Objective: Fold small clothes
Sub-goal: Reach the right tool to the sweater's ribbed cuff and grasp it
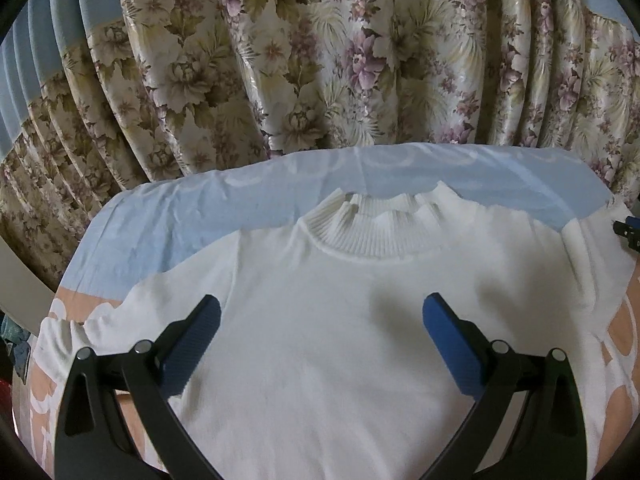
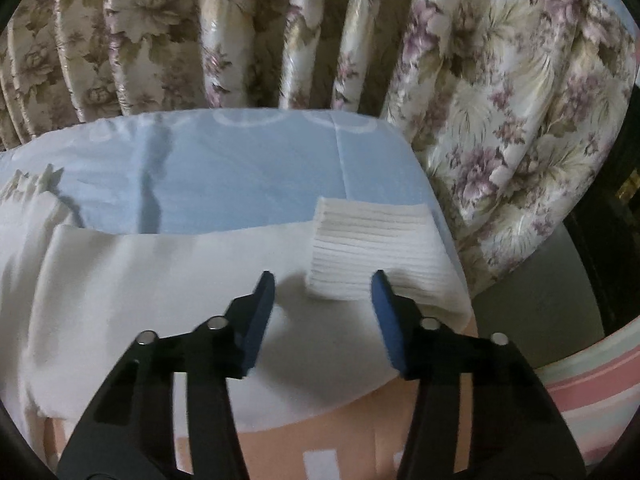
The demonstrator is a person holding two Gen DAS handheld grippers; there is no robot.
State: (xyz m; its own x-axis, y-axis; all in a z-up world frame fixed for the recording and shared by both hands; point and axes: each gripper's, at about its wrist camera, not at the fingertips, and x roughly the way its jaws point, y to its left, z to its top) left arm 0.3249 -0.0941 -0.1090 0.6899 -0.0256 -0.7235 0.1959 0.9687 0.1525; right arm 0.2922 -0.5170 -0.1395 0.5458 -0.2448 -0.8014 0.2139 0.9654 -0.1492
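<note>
Left wrist view: white sweater (image 1: 320,320) lies flat, collar pointing toward curtain (image 1: 320,60); left gripper (image 1: 322,312) spread.

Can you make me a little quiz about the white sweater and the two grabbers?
1. True or false: the white sweater lies spread flat with its ribbed collar toward the flowery curtain.
2. Which part of the sweater is nearest the right gripper? A) the collar B) the ribbed sleeve cuff C) a pocket
3. Fill in: the left gripper is ___ and holds nothing.

Key: 1 true. 2 B; the cuff lies just ahead of the open fingers. 3 open; it is over the sweater's chest, its fingers wide apart.
</note>
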